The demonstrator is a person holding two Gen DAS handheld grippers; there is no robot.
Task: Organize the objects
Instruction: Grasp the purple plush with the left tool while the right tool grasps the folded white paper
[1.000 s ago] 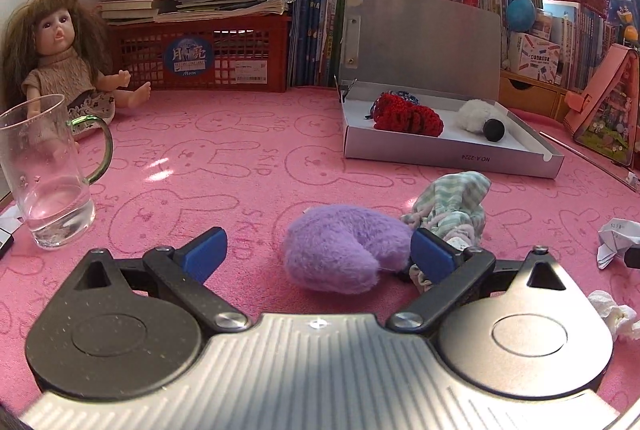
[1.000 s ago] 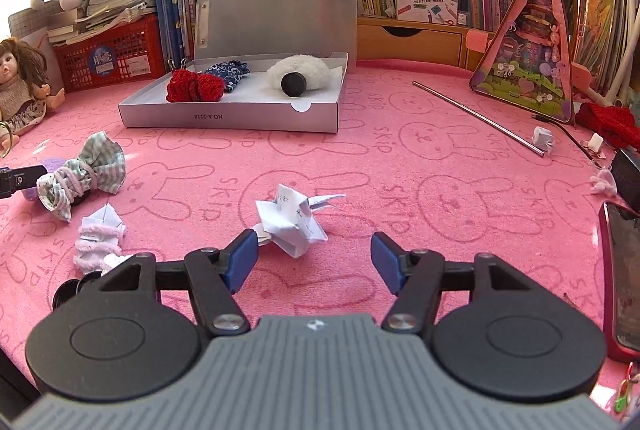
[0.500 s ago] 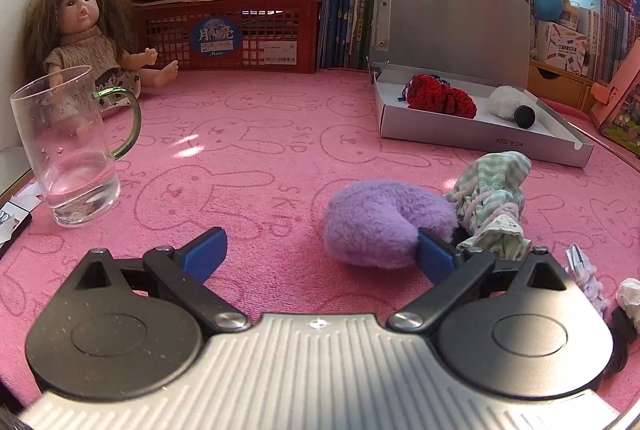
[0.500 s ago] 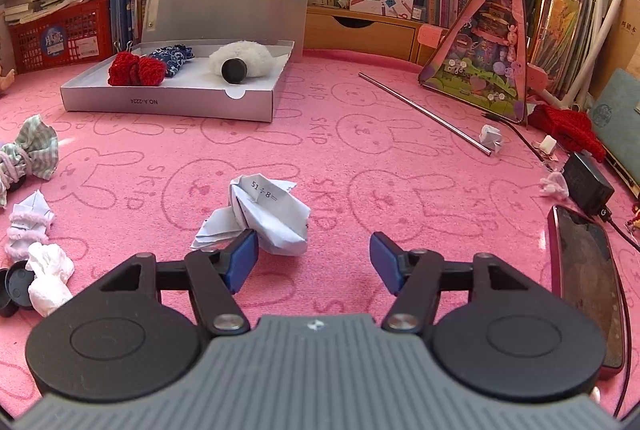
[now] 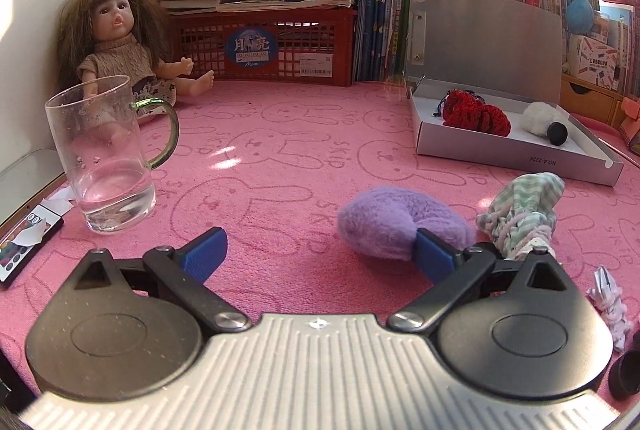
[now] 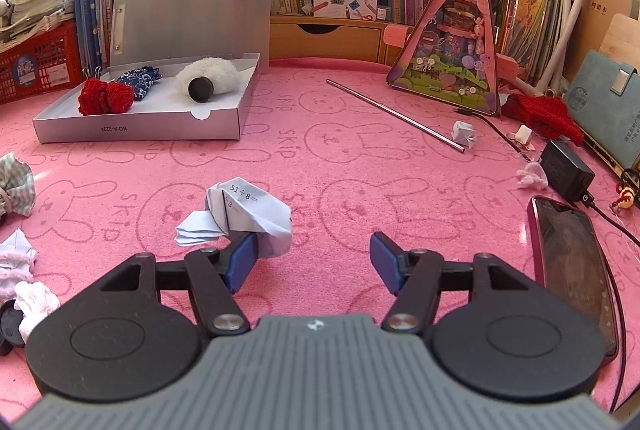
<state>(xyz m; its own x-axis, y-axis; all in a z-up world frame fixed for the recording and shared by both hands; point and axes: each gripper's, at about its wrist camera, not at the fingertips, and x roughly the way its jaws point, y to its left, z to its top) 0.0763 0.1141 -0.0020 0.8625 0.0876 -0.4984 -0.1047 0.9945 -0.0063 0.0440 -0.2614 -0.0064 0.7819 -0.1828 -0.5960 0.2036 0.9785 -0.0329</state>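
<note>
The left claw (image 5: 318, 252) stands wide and empty; the purple scrunchie (image 5: 400, 222) lies on the bench against its right finger (off-centre), so it must shift right to straddle it.

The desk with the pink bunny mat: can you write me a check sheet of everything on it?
Surface: pink bunny mat, covers the desk.
Job's things: purple plush and striped cloth lie loose; open grey box holds red knit piece, white fluffy toy.
Clutter: crumpled paper, glass mug, metal rod, phone.
Grippers: left gripper open, one finger at the plush; right gripper open, one finger at the paper.
Cables: black adapter with its cord.
Surroundings: doll, books, red crate.
</note>
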